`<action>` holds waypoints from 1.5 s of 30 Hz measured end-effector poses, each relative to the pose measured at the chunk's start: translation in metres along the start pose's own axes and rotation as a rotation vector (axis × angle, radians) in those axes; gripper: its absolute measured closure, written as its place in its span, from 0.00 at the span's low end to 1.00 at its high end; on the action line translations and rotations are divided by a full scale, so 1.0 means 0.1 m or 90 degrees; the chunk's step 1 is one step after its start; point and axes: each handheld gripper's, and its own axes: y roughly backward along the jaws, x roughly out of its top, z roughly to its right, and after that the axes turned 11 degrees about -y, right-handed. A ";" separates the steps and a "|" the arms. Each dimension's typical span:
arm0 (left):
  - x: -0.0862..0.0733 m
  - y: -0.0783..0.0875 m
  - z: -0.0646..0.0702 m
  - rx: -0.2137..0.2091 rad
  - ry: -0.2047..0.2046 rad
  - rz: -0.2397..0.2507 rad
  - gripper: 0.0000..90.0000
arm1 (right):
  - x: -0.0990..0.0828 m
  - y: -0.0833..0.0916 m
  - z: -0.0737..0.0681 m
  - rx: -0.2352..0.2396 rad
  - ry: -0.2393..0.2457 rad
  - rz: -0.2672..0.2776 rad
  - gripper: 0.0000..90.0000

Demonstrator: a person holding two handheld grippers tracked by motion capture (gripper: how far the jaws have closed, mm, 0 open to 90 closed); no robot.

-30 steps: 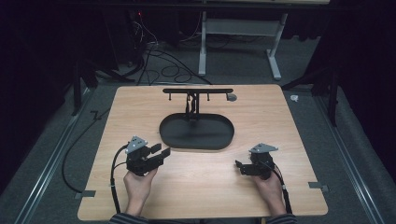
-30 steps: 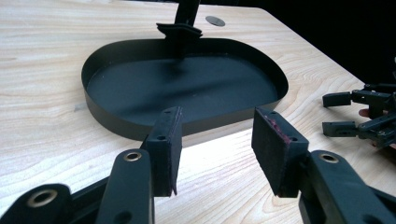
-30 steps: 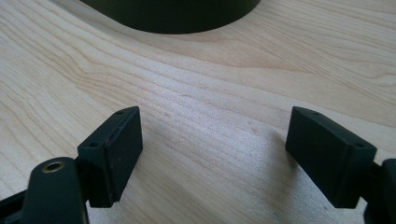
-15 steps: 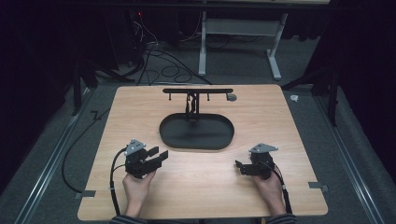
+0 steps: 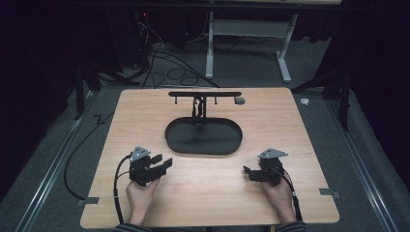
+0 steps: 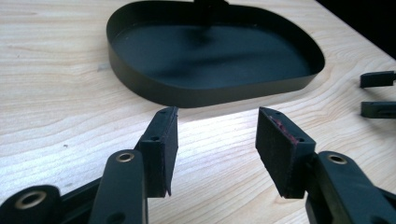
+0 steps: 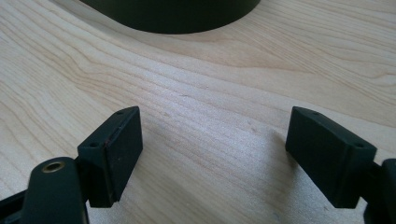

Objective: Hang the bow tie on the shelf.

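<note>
Left tool (image 5: 160, 165) rests on the worktop (image 5: 121, 125), jaws apart, nothing between them. The black tray (image 5: 203, 137) sits mid-worktop beyond both tools. Right tool (image 5: 248, 173) also rests with jaws spread, holding nothing.

We see a light wooden table (image 5: 145, 121) on grey carpet (image 5: 43, 159). Near its far edge, midway across, sits a black oval tray (image 5: 203, 137) with a low wall; from the tray's far side rises a short black post (image 5: 197, 108) carrying a horizontal bar (image 5: 204, 94). Beyond the far edge we note loose cables (image 5: 164, 63) and a white desk frame (image 5: 285, 63).
</note>
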 end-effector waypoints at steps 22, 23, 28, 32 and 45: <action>-0.12 -0.18 -0.09 0.033 0.005 -0.038 0.53 | 0.00 0.00 0.00 0.000 0.000 0.000 0.22; -0.13 -0.18 -0.09 0.035 0.007 -0.037 0.53 | 0.00 0.00 0.00 0.000 0.000 0.000 0.22; -0.16 -0.22 -0.11 0.041 0.009 -0.043 0.53 | 0.00 0.00 0.00 0.000 0.000 0.000 0.22; -0.18 -0.26 -0.12 0.046 0.007 -0.050 0.53 | 0.00 0.00 0.00 0.000 0.000 0.000 0.22; -0.23 -0.33 -0.12 0.066 -0.013 -0.068 0.52 | 0.00 0.00 0.00 0.000 0.000 0.001 0.22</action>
